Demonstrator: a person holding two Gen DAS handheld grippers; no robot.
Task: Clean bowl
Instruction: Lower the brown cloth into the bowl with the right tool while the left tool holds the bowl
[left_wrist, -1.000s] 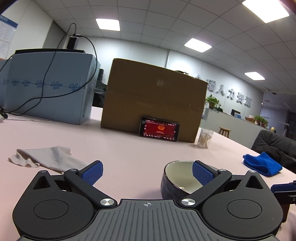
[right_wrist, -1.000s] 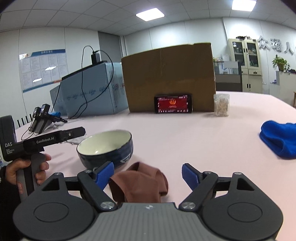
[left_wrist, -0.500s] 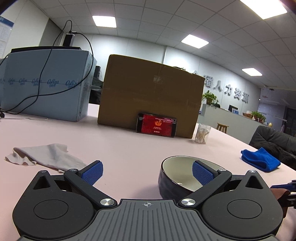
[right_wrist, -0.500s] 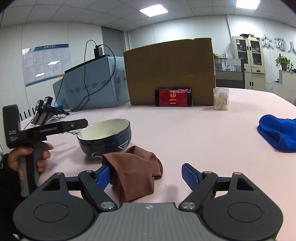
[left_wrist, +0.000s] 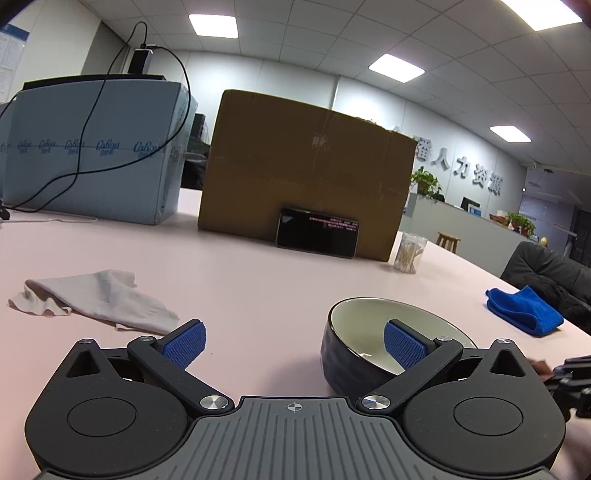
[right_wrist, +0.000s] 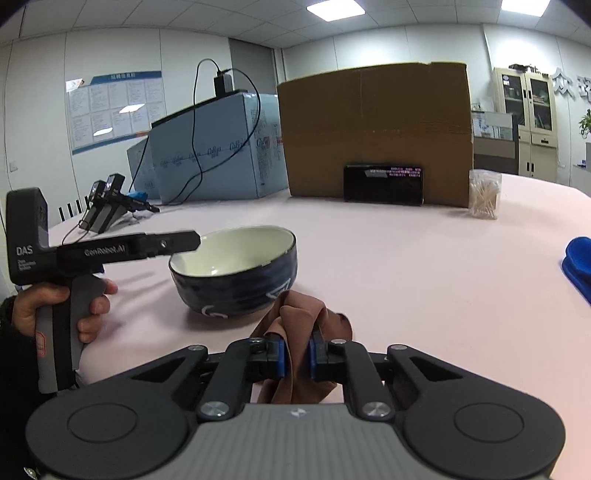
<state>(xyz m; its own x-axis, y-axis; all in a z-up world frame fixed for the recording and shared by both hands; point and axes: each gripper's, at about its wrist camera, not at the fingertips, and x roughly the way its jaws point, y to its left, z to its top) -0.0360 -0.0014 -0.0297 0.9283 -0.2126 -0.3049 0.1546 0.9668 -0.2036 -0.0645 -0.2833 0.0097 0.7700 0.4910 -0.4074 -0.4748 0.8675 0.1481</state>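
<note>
My right gripper (right_wrist: 296, 357) is pinched tight on the brown cloth (right_wrist: 300, 320), just in front of the bowl (right_wrist: 236, 271). My left gripper (left_wrist: 293, 345) is wide open, one finger over the bowl's rim. I think wiping comes next: lift the cloth into the bowl. Farther off sit a grey rag (left_wrist: 92, 299), blue cloth (left_wrist: 524, 309), and box (left_wrist: 306, 173). Nothing blocks me.
</note>
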